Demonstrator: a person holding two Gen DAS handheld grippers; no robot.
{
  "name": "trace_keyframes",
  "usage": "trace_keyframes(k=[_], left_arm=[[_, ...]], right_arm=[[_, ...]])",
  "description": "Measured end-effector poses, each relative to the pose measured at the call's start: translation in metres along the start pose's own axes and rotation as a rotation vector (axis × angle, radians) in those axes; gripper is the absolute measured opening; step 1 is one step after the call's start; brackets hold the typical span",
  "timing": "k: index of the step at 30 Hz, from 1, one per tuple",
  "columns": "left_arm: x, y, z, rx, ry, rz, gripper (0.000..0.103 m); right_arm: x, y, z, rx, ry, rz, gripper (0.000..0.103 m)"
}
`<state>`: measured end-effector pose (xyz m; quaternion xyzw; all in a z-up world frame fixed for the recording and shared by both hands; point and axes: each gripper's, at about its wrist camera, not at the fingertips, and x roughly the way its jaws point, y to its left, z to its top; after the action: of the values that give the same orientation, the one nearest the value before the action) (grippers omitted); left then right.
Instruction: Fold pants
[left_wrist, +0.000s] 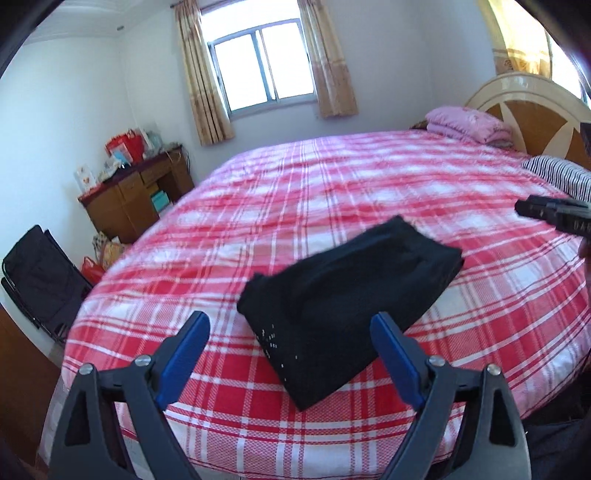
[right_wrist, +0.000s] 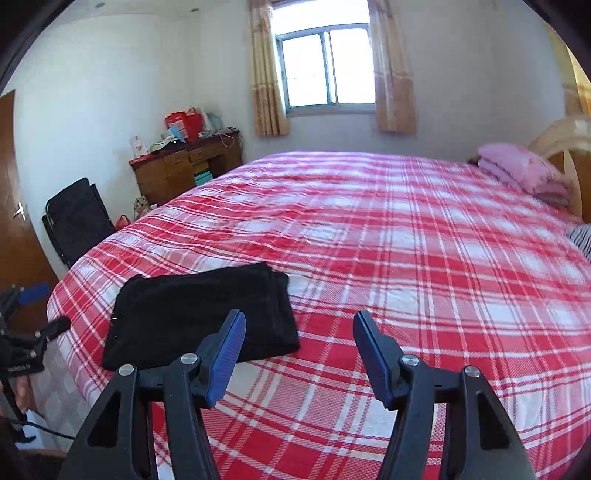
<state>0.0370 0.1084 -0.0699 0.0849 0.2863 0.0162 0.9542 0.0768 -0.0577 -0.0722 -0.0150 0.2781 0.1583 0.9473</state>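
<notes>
Black gripper frames, silver screws (left_wrist: 143, 360), ribbed blue fingers (right_wrist: 227, 363)

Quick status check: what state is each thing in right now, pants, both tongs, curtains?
Black pants: folded into a compact stack, lying on the bed.
Left tongs: open, empty.
Right tongs: open, empty.
Curtains: drawn apart, window uncovered.
Pink quilt: folded by the headboard.
</notes>
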Motion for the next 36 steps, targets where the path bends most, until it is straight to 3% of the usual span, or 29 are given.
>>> trace_keyframes(k=[5, 7, 11, 36], left_arm=[[-0.037, 0.013, 0.016, -0.046, -0.133, 0.013, 0.100], [-0.047, 0.016, 0.019, -0.059, -0.178, 0.017, 0.102], [-0.056, 0.025, 0.024, -0.101, -0.221, 0.031, 0.103], [-0.053, 0.025, 0.018, -0.110, -0.207, 0.044, 0.103]], right_arm=[[-0.037, 0.032, 0.010, -0.066, -0.086, 0.043, 0.063], [-0.053, 0.041, 0.014, -0.086, -0.124, 0.058, 0.068], [-0.070, 0.053, 0.017, -0.111, -0.162, 0.060, 0.071], [-0.072, 0.051, 0.016, -0.091, -0.172, 0.052, 0.071]])
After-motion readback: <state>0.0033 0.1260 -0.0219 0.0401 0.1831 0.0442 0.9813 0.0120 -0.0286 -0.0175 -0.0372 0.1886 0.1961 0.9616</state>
